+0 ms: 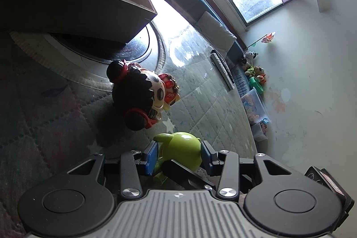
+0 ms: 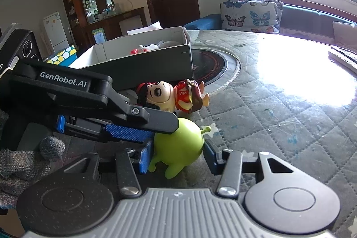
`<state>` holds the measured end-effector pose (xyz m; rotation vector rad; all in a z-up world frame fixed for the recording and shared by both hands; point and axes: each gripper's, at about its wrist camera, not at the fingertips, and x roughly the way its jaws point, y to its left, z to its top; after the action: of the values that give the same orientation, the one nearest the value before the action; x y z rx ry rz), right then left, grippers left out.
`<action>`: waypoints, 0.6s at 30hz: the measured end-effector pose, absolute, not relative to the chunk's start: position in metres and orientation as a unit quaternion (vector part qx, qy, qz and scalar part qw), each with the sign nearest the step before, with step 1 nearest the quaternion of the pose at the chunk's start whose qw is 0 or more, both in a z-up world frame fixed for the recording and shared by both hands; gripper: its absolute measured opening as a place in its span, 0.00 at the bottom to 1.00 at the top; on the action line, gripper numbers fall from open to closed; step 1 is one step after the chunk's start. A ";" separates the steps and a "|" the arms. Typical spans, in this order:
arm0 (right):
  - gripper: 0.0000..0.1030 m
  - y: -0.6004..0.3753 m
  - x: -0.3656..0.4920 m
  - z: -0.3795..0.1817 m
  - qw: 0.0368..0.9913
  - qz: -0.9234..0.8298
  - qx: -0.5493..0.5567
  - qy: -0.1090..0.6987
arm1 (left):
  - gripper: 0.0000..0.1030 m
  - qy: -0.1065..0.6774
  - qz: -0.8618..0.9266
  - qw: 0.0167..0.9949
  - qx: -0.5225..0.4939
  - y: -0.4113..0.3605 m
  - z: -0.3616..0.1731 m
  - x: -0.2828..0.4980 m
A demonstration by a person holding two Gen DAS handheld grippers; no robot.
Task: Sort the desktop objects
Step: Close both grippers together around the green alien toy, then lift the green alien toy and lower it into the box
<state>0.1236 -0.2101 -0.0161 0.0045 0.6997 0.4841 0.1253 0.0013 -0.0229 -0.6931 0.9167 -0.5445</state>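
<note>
Lime-green plastic toy figure (image 2: pixel 178 139), round-bodied with stubby legs and an antenna, stands on the quilted cover of the desk (image 2: pixel 267 115) and is clamped at its flanks between the blue pads of the right claw (image 2: pixel 177 148), which is closed on it. Left claw (image 1: pixel 179 145) comes in from the right claw's left and sits around the same figure (image 1: pixel 180 148) with its jaws wide, pads just beside the body rather than pressing; one black finger lies over the figure's top in the right wrist view. Doll (image 2: pixel 169 95) with black hair buns, red bands and a red dress lies on its side just beyond both claws, apart from the green figure. Grey cardboard box (image 2: pixel 145 64) stands farther ahead behind the doll, holding a white-and-red plush toy (image 2: pixel 151 47). Round black hob plate (image 2: pixel 209 66) is set into the desk beside the box. Grey knitted glove (image 2: pixel 22 166) shows at the right claw's left.
</note>
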 end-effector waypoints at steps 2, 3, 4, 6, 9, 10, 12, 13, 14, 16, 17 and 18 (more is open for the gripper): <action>0.47 -0.207 0.121 -0.013 0.911 0.236 -0.006 0.339 | 0.39 0.424 -0.258 0.807 -0.320 0.003 -0.019 0.122; 0.47 -0.206 0.120 -0.011 0.910 0.238 -0.010 0.339 | 0.39 0.423 -0.258 0.808 -0.320 0.004 -0.018 0.120; 0.47 -0.205 0.119 -0.010 0.910 0.238 -0.012 0.339 | 0.39 0.420 -0.259 0.808 -0.322 0.006 -0.016 0.118; 0.47 -0.200 0.117 -0.005 0.910 0.241 -0.019 0.336 | 0.39 0.413 -0.257 0.810 -0.326 0.011 -0.012 0.115; 0.47 -0.192 0.116 0.004 0.911 0.248 -0.028 0.328 | 0.39 0.400 -0.254 0.815 -0.333 0.022 -0.003 0.110; 0.47 -0.187 0.116 0.008 0.912 0.252 -0.034 0.323 | 0.39 0.395 -0.253 0.817 -0.336 0.026 0.000 0.109; 0.47 -0.178 0.118 0.017 0.913 0.260 -0.044 0.312 | 0.39 0.382 -0.249 0.822 -0.341 0.036 0.008 0.107; 0.47 -0.174 0.121 0.022 0.913 0.265 -0.048 0.308 | 0.39 0.375 -0.246 0.826 -0.342 0.041 0.013 0.107; 0.47 -0.168 0.124 0.026 0.912 0.271 -0.052 0.303 | 0.39 0.368 -0.242 0.829 -0.344 0.046 0.017 0.107; 0.47 -0.157 0.132 0.034 0.912 0.282 -0.057 0.292 | 0.39 0.354 -0.233 0.837 -0.346 0.058 0.027 0.109; 0.47 -0.152 0.135 0.037 0.912 0.286 -0.059 0.288 | 0.39 0.347 -0.227 0.841 -0.348 0.065 0.032 0.111; 0.47 -0.143 0.141 0.042 0.911 0.295 -0.063 0.280 | 0.39 0.342 -0.222 0.844 -0.349 0.072 0.036 0.113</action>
<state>0.1408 -0.1425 0.0417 -0.1299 0.5776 0.6078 0.1126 0.0719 0.0358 -0.7373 0.7220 -0.4679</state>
